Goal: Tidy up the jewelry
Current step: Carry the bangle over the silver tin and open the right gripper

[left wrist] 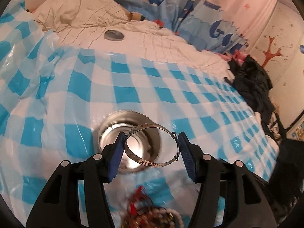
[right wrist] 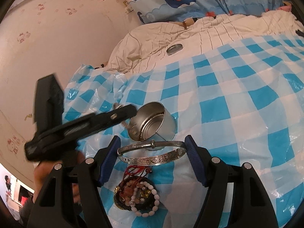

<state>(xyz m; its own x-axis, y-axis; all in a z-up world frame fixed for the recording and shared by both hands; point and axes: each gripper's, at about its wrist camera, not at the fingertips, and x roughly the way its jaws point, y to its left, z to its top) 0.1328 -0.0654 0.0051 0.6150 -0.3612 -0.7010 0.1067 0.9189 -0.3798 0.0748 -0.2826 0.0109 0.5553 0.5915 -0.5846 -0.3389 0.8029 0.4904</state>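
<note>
Bed under checked sheet (right wrist: 218,87) | left claw (left wrist: 152,148) grips bangle (left wrist: 150,162) above open tin (right wrist: 152,121) | right claw (right wrist: 152,159) grips second bangle (right wrist: 152,156) | bead bracelets (right wrist: 140,195) still unsorted; lid (right wrist: 174,49) lies apart.

Sheet (left wrist: 121,87) blue-white check; bangle (left wrist: 152,148) silver, engraved; curtain (left wrist: 171,5) w/ navy whales.

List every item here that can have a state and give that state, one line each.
Left gripper: shut on a silver bangle, held over the tin.
Right gripper: shut on a second silver bangle.
Tin: open, tilted.
Tin lid: off, lying on the quilt.
Bead bracelets: piled on the checked sheet.
</note>
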